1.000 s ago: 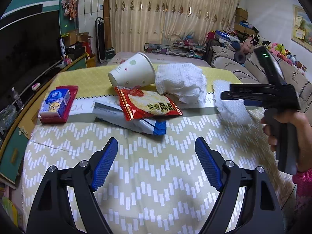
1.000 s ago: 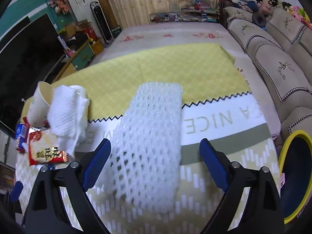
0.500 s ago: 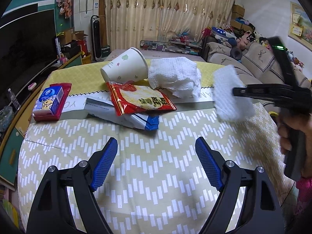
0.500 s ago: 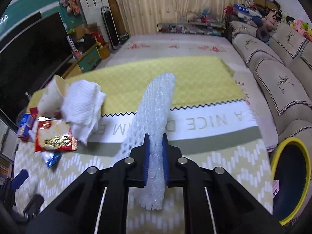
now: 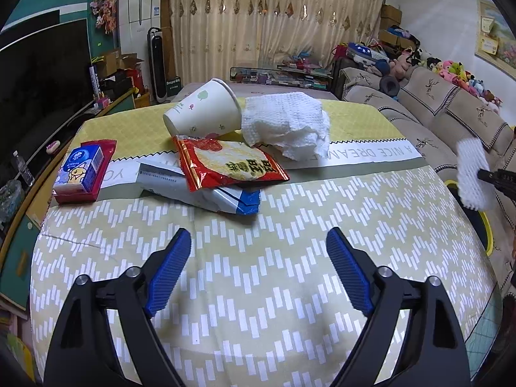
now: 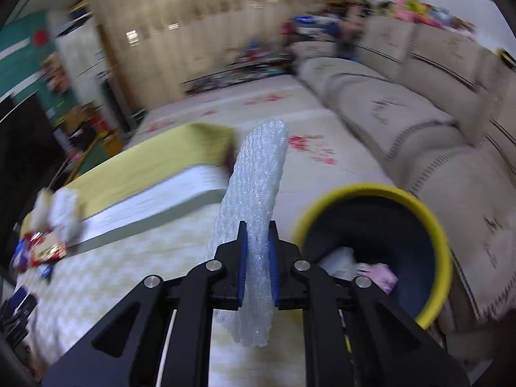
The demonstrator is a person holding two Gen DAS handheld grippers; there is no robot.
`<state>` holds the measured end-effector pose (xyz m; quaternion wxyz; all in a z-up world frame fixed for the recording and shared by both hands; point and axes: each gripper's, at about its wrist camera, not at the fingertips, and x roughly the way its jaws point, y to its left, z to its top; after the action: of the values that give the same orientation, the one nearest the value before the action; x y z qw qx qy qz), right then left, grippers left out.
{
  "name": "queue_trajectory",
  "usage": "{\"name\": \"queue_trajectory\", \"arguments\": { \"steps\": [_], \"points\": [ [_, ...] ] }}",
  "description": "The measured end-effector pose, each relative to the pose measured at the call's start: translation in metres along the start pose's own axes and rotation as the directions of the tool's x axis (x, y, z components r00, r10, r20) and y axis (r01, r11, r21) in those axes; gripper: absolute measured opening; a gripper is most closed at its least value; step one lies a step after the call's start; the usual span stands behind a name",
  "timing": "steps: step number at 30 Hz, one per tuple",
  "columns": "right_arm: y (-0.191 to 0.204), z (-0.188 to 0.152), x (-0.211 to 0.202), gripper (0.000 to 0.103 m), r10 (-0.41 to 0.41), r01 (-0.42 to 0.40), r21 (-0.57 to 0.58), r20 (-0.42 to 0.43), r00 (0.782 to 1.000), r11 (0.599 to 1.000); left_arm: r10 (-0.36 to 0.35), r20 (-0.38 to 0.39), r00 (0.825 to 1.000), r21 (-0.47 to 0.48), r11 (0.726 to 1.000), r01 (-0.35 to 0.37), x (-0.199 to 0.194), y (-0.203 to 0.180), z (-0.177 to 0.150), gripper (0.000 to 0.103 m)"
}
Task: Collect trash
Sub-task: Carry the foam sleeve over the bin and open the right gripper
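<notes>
Pinching a white foam mesh sleeve (image 6: pixel 258 213), the right gripper (image 6: pixel 257 269) holds it beside the yellow-rimmed dark bin (image 6: pixel 435 225). Left gripper (image 5: pixel 258 271) jaws spread wide above the chevron-patterned tablecloth (image 5: pixel 290 232). Farther: red snack packet (image 5: pixel 225 164), tipped white paper cup (image 5: pixel 206 114), crumpled white paper towel (image 5: pixel 287 122), beige sofa (image 5: pixel 451 106).

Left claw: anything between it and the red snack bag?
Only bare patterned tablecloth lies between the open left claw and the red snack bag, plus the blue-white wrapper beneath that bag; left wrist view.

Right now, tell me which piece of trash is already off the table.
The white foam net, clamped in the right gripper beside the yellow-rimmed bin. The cup and wrappers lie on the table.
</notes>
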<state>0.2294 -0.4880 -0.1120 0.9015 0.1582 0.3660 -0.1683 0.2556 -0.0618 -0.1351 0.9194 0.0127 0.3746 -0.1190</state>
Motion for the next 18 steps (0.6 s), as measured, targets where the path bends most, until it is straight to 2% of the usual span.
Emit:
{"name": "queue_trajectory", "arguments": {
  "steps": [4, 8, 10, 11, 12, 18],
  "points": [
    [-0.043, -0.001, 0.013, 0.012, -0.082, 0.083, 0.059, -0.019, 0.996, 0.995, -0.003, -0.005, 1.000, 0.014, 1.000, 0.003, 0.002, -0.003, 0.000, 0.086],
    [-0.065, -0.007, 0.033, 0.014, -0.137, 0.141, 0.084, -0.057, 0.989, 0.986, -0.005, -0.012, 1.000, 0.023, 1.000, 0.005, 0.003, -0.005, -0.002, 0.086],
    [-0.071, -0.010, 0.039, 0.024, -0.144, 0.151, 0.102, -0.069, 0.987, 0.983, -0.008, -0.015, 1.000, 0.022, 1.000, 0.008, 0.004, -0.005, -0.001, 0.086],
    [-0.073, -0.011, 0.042, 0.035, -0.144, 0.151, 0.111, -0.070, 0.987, 0.982, -0.008, -0.015, 1.000, 0.022, 1.000, 0.008, 0.004, -0.005, -0.001, 0.086],
    [-0.073, -0.012, 0.045, 0.039, -0.146, 0.154, 0.116, -0.071, 0.987, 0.981, -0.009, -0.017, 1.000, 0.021, 1.000, 0.010, 0.005, -0.005, -0.002, 0.086],
    [-0.060, -0.018, 0.041, 0.043, -0.123, 0.128, 0.105, -0.057, 0.991, 0.986, -0.015, -0.038, 0.999, 0.025, 1.000, 0.016, 0.012, -0.007, -0.002, 0.086]
  ]
}}
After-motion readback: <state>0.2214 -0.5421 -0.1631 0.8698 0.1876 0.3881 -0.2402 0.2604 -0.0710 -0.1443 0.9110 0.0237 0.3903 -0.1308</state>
